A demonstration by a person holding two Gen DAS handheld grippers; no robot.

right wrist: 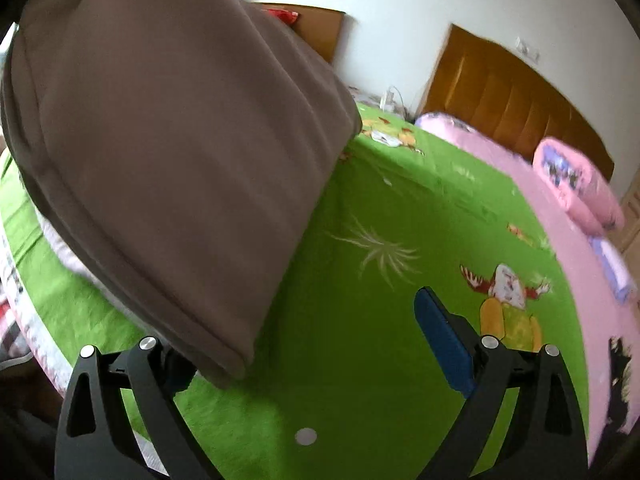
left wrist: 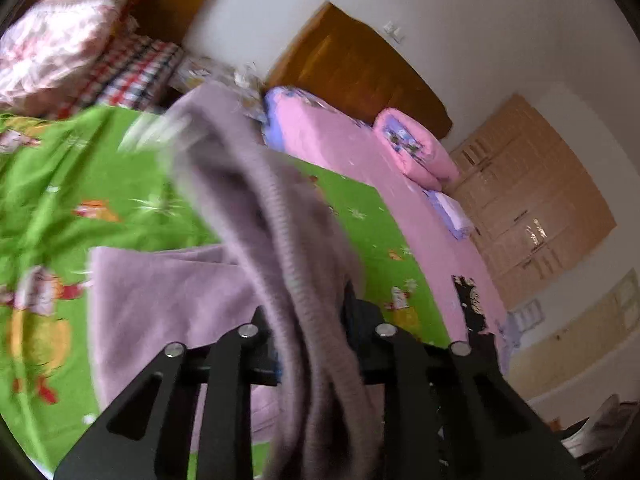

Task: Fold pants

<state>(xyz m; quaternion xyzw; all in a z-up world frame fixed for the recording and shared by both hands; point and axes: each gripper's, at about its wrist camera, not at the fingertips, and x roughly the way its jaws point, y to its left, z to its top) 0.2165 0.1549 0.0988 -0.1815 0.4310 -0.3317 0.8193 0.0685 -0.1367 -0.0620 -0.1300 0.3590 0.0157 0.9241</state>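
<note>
The pants (left wrist: pixel 256 184) are mauve fleece with a ribbed band. In the left wrist view one bunched part rises off the green sheet (left wrist: pixel 60 184) and runs down between the jaws of my left gripper (left wrist: pixel 308 312), which is shut on it. The other part (left wrist: pixel 160 292) lies flat on the sheet below. In the right wrist view the pants (right wrist: pixel 168 160) hang as a broad brownish panel at upper left, and their lower edge covers the left fingertip. My right gripper (right wrist: pixel 304 332) is open, its blue pad (right wrist: pixel 440 344) bare and apart from the cloth.
The green cartoon sheet (right wrist: pixel 400 360) spreads under both grippers. A pink bed (left wrist: pixel 340 144) with a folded pink quilt (left wrist: pixel 416 152) adjoins it on the right, backed by a wooden headboard (left wrist: pixel 360 68). Plaid bedding (left wrist: pixel 132 68) is piled far left. A wardrobe (left wrist: pixel 532 208) stands at the right.
</note>
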